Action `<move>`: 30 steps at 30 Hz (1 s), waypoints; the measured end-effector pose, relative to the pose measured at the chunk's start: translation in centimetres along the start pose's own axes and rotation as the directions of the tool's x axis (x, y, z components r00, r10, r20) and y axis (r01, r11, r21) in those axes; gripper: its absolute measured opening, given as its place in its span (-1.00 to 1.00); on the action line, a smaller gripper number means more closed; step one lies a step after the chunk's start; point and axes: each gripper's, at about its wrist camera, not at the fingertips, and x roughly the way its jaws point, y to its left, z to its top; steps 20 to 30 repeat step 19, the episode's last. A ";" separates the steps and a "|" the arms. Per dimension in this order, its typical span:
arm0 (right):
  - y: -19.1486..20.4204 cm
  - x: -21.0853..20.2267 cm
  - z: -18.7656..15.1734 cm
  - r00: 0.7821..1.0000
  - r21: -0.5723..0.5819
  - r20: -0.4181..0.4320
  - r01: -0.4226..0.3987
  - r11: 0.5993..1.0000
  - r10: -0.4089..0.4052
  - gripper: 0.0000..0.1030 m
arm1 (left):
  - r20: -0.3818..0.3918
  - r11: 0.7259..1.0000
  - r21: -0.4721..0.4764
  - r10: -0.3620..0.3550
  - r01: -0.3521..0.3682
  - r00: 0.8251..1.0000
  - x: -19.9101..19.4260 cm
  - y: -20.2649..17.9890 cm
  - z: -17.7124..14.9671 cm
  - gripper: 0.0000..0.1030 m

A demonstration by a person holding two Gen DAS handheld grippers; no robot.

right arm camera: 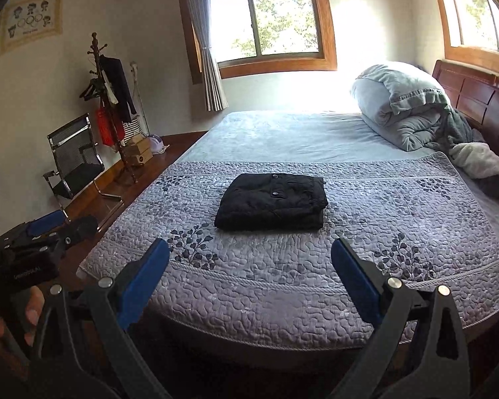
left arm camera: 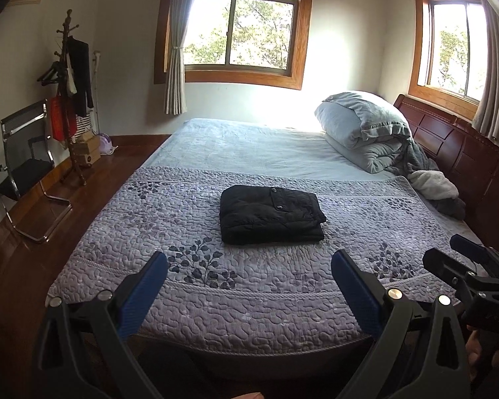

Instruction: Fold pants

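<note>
Black pants [left arm camera: 271, 214] lie folded into a compact rectangle in the middle of the quilted purple bedspread [left arm camera: 216, 299]; they also show in the right wrist view [right arm camera: 272, 201]. My left gripper [left arm camera: 249, 266] is open and empty, held back over the bed's near edge, well short of the pants. My right gripper [right arm camera: 251, 254] is also open and empty, at the same near edge. The right gripper shows at the right edge of the left wrist view [left arm camera: 449, 249], and the left gripper shows at the left of the right wrist view [right arm camera: 63, 224].
A rolled grey duvet [left arm camera: 366, 129] and loose blankets [left arm camera: 432, 183] lie by the wooden headboard [left arm camera: 465, 153] at the right. A black chair [left arm camera: 20, 163], a coat rack [left arm camera: 70, 99] and boxes [left arm camera: 86, 153] stand on the wood floor at the left.
</note>
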 end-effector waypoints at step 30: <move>0.0 -0.3 0.4 1.000 0.014 0.010 0.003 1.000 -0.003 0.90 | 0.006 1.000 0.021 -0.001 0.001 1.000 -1.1 -0.8 0.0 0.93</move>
